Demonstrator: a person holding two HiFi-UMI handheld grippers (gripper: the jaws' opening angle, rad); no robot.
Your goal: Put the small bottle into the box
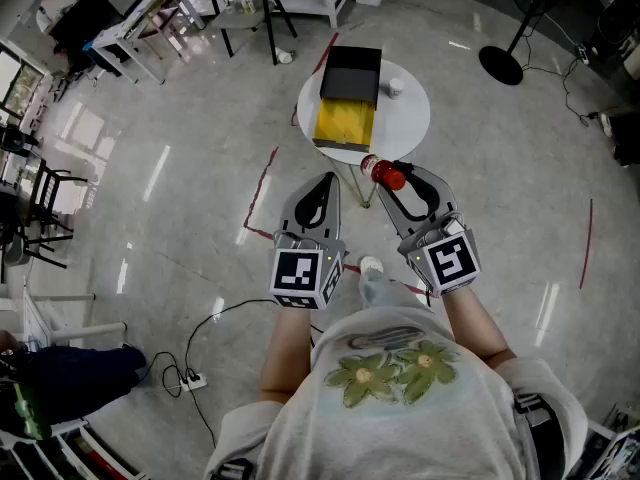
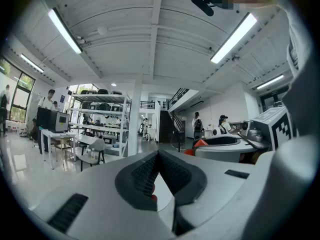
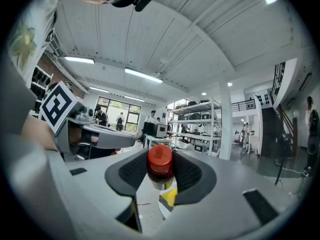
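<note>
While within right gripper [image 3: 160, 170], red-capped small bottle [image 3: 160, 158].

A round white table [image 1: 412, 120] stands at upper centre on a glossy grey floor [image 1: 180, 198] marked with red tape lines. On it lies the box [image 1: 352, 73], black in its upper half and yellow in its lower half, with a small white object [image 1: 396, 88] just right of it. Below the table, the right gripper [image 1: 398, 176] holds a red-topped bottle [image 1: 384, 174] between its jaws, at the table's lower edge. The left gripper [image 1: 325, 183] sits beside it at centre, jaws meeting at the tips. A fan stand [image 1: 505, 60] is at upper right, desks [image 1: 120, 28] at upper left, and a cable [image 1: 215, 318] runs to a power strip [image 1: 190, 379] at lower left.
</note>
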